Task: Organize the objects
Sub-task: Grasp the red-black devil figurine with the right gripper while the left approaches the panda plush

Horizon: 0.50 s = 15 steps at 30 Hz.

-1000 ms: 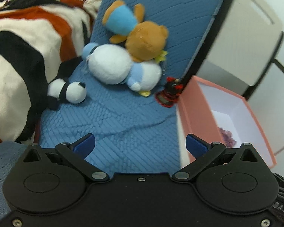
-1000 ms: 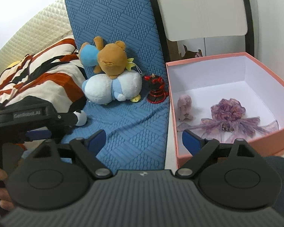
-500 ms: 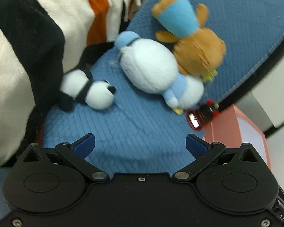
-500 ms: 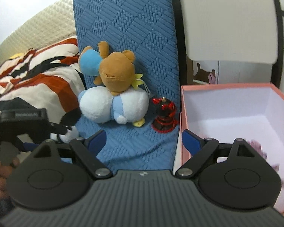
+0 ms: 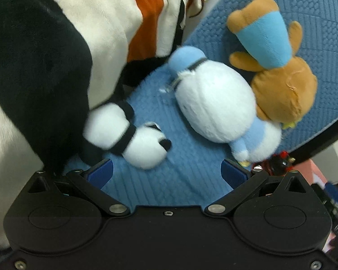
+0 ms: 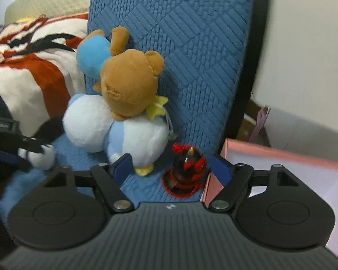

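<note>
left gripper (image 5: 166, 172): jaws wide apart, nothing between them, low over the blue cushion (image 5: 187, 180)
right gripper (image 6: 172, 168): jaws closing, pads clear of everything; red toy (image 6: 184, 171) stands in the gap, untouched
panda (image 5: 133, 135): lies on the cushion's left edge, just ahead of the left gripper's left pad, rear end against the striped blanket (image 5: 78, 33)
red toy: upright on the cushion at its right edge, just beside the pink box (image 6: 270, 155)
pink box: open, right of the cushion; contents not visible here
white-blue plush (image 6: 115, 130): lying on the cushion, behind the panda, left of the red toy
bear (image 6: 126, 85): head-down on top of the white-blue plush, leaning on the upright blue backrest (image 6: 191, 45)
blanket: piled along the cushion's left edge
</note>
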Tool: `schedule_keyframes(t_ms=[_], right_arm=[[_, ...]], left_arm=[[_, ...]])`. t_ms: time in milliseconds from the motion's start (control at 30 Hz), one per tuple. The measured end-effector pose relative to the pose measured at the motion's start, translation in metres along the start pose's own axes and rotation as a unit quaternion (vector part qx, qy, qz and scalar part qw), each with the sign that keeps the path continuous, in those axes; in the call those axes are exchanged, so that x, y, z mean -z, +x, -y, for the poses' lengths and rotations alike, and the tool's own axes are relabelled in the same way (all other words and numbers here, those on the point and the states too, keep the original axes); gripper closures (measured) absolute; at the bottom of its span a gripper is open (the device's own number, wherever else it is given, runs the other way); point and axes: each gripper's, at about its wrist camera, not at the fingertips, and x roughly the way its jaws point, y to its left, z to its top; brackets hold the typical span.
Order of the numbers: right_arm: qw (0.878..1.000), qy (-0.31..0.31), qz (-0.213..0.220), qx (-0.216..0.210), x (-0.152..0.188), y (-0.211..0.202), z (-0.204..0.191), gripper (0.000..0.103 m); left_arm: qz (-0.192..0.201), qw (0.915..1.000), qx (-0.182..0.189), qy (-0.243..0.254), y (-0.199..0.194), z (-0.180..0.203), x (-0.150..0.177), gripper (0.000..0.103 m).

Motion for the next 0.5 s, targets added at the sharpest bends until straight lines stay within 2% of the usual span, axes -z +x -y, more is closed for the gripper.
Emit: schedule_keyframes(t_ms=[200, 367, 500], right_arm=[[0.998, -0.051, -0.037, -0.014, -0.013, 0.039, -0.003, 0.027], [0.991, -0.113, -0.073, 0.01, -0.015, 0.072, -0.016, 0.028], [0.987, -0.132, -0.094, 0.022, -0.019, 0.088, -0.018, 0.028]], left_arm=[[-0.002, 1.0, -0.005, 0.003, 0.013, -0.003, -0.009, 0.001], [-0.006, 0.9998, -0.011, -0.012, 0.021, -0.011, -0.017, 0.001], [-0.01, 0.9995, -0.016, -0.023, 0.026, -0.016, -0.021, 0.001]])
